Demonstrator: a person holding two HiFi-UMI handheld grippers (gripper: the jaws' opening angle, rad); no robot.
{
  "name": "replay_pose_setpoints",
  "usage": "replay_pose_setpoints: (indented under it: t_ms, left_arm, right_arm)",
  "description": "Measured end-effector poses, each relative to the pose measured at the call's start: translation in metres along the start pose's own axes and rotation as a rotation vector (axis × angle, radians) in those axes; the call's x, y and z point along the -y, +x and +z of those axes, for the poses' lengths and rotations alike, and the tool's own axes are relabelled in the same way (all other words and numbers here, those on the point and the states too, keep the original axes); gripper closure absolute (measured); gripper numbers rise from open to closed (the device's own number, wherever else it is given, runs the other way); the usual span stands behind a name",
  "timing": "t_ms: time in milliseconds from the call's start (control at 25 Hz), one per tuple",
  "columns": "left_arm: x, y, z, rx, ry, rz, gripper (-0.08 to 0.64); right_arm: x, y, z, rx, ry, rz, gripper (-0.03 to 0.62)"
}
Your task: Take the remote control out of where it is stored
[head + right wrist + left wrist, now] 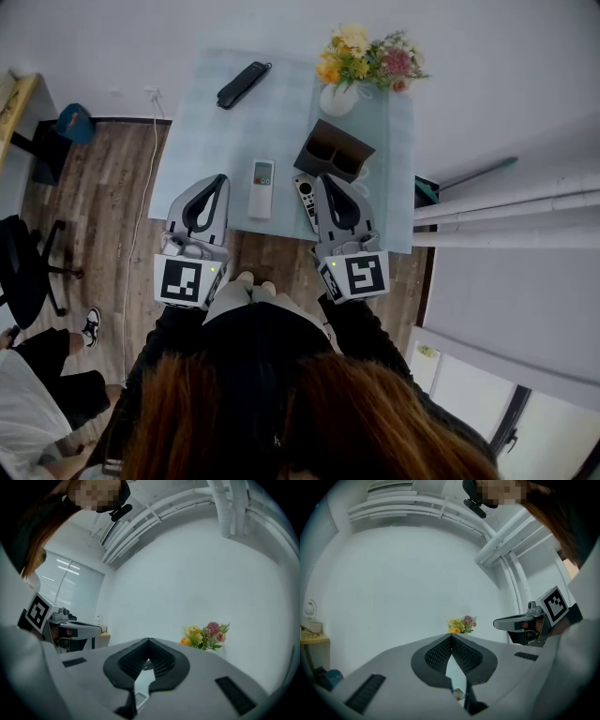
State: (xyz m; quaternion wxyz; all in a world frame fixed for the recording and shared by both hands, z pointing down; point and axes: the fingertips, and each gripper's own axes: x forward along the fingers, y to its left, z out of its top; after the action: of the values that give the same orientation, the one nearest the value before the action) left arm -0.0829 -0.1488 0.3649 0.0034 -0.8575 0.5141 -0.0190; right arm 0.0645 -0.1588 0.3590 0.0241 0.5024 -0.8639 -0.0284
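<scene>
Both of my tools are closed, empty and held level just off the near edge of the counter (202, 141). The left tool (221, 180) has its pads pressed tip to tip, and so does the right tool (325, 180); nothing sits between either pair.

I judge the take-out step as good as done. The dark holder (333, 150), right of centre in the frame, shows two compartments and I see nothing standing in them. A dark remote control (305, 195) lies flat on the counter just below-left of the holder, right beside the tip of the right tool and partly hidden by it; I cannot tell whether they touch. A white remote (262, 188) lies left of it, between the two tools. A black one (244, 83) lies well apart at the upper left.

If anything is left, the next move is only to keep the right tool clear of the dark remote so it doesn't get nudged off the near edge.
</scene>
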Motion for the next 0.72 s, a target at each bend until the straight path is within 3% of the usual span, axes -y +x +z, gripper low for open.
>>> replay_pose_setpoints:
  t_ms: [440,720]
  left_arm:
    - [0.0056,-0.0028,-0.0007,-0.027,0.005,0.000,0.555]
    - [0.0077,-0.0040,0.0033,0.001,0.008,-0.001,0.555]
  right_arm:
    - [-0.0001,-0.0053,0.0014,0.001,-0.007,-0.010,0.578]
    - [-0.0019,-0.0072,0.0039,0.005,-0.010,-0.009,0.578]
